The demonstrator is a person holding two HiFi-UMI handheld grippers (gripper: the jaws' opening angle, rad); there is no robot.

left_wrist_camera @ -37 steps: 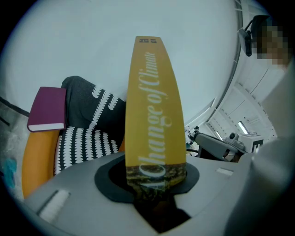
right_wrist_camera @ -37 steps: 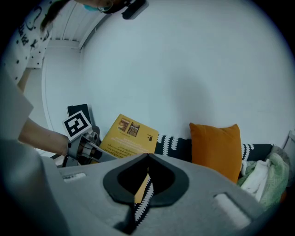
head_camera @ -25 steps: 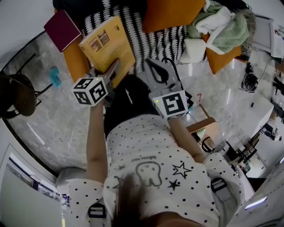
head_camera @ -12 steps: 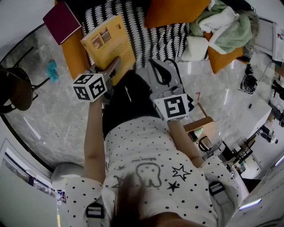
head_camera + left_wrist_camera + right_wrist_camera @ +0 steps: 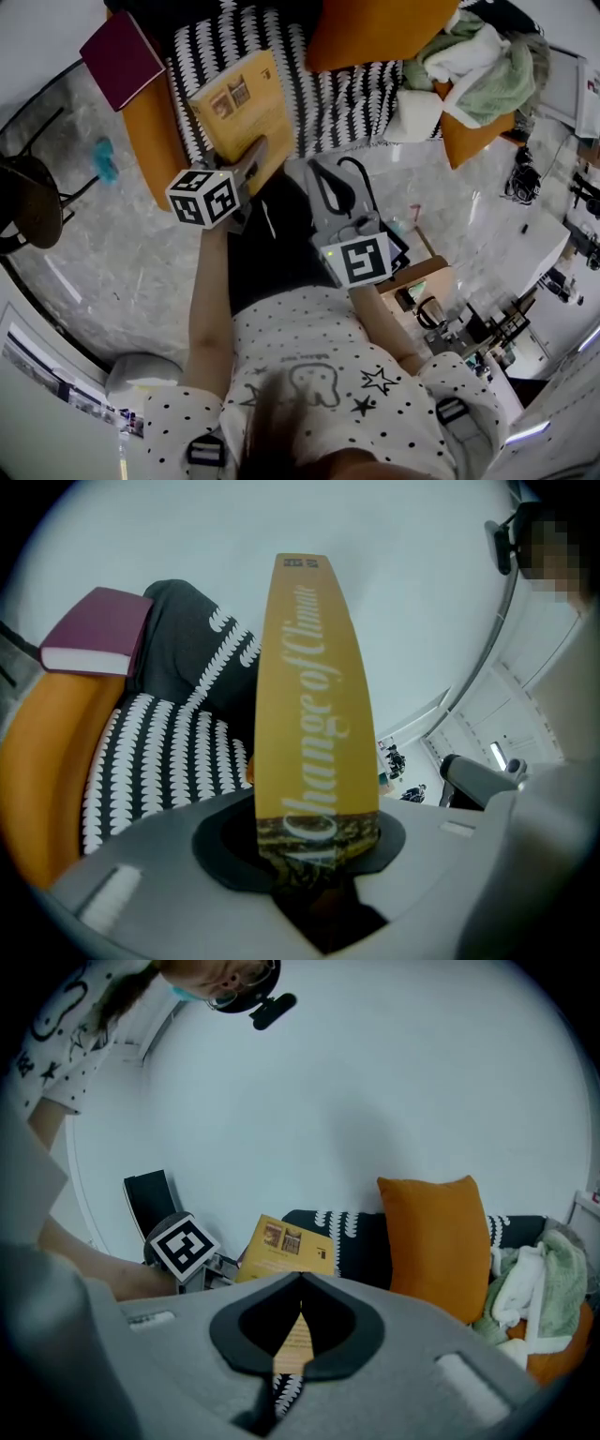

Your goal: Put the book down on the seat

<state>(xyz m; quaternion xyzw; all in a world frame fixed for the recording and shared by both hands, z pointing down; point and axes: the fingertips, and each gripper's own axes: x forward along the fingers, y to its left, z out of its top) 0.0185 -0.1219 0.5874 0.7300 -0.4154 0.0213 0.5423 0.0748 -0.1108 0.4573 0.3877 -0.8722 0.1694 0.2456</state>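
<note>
Clamping the yellow paperback by its spine end, upper centre, is your left hand-held gripper. Your right hand-held gripper is closed, empty. Book likely light, bendy, slick-covered.

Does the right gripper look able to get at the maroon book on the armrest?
Probably not directly: the left gripper, holding the yellow book, stands between the right gripper and the maroon book.
</note>
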